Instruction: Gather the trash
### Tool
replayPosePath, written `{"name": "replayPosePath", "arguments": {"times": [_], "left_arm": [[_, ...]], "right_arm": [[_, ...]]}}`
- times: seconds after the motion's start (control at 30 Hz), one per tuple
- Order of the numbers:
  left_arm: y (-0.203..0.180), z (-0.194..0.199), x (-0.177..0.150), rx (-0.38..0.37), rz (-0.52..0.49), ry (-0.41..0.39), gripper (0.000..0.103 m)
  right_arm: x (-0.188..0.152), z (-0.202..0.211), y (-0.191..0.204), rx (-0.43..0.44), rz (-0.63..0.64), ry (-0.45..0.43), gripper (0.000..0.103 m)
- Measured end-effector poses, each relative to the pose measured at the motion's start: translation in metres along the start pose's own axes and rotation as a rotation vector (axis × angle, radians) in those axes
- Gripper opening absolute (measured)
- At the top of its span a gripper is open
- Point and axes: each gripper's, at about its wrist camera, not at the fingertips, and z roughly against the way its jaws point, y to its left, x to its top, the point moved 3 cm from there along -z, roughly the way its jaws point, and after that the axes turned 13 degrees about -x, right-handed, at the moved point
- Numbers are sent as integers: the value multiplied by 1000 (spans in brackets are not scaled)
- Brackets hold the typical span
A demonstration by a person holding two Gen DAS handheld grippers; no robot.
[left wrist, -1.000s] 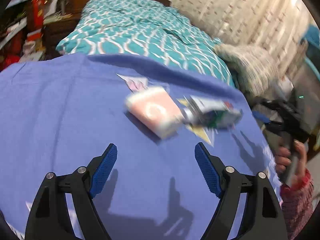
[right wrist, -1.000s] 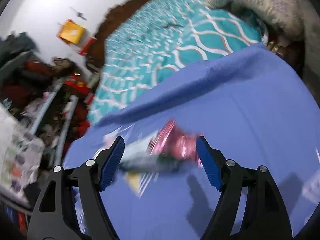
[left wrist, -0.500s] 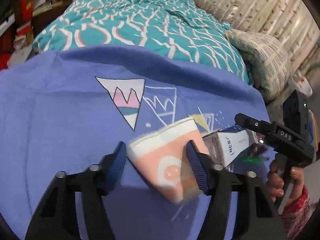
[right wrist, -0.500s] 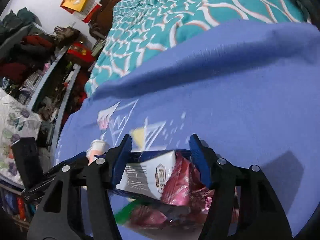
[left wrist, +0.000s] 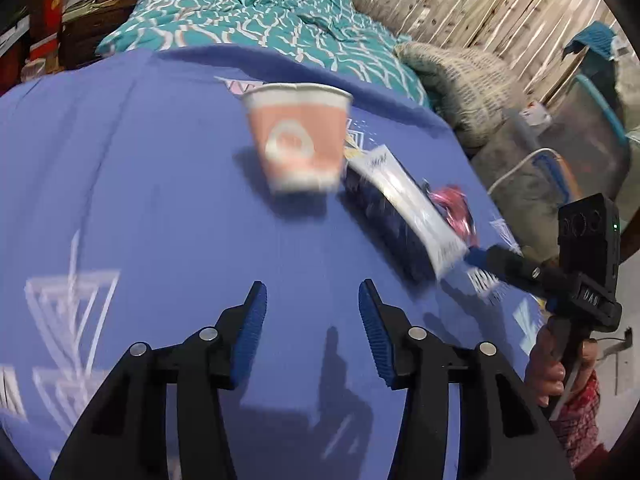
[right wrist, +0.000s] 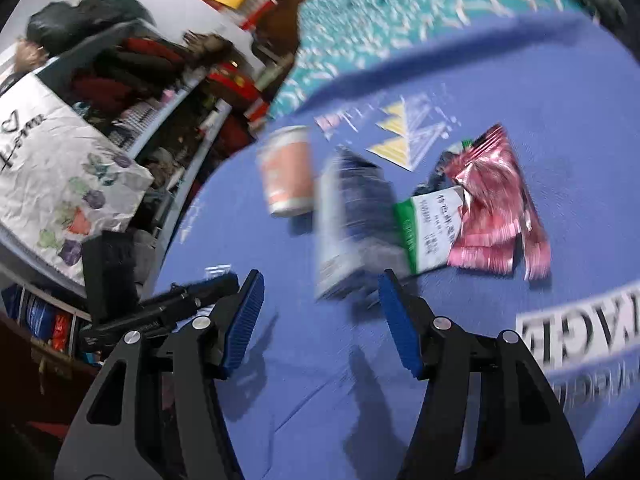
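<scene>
1. Two grippers hang released over a blue cloth: left gripper, right gripper.
2. Paper cup stands at the left gripper's 12 o'clock; the blue-white carton, long axis toward 12, lies nearest the right gripper.
3. Only the right view shows the green-white packet and pink wrapper at 1 o'clock.

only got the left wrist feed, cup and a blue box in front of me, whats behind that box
Observer: a crumpled pink wrapper lies on the blue cloth, right of the blue box.
Operator: anything else there
Observer: a white and green packet lies between box and wrapper, its far edge under the wrapper.
Operator: right gripper holding anything
Observer: no, the right gripper is open and empty, just short of the box.
</scene>
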Motion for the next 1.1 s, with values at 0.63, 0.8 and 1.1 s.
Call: {"name": "replayPosePath", "arguments": {"times": [0.63,0.8,1.1], "left_arm": [[53,34,-43,173,-23,-167,56],[59,39,-44,94,13,-190,56],[73,49,-42,-7,101,-256,55]], "right_arm": [[59,-97,104,-241,170,28,72],[130,-149,86,-393,141,73,72],[140,-219,68,-354,59,277,48]]}}
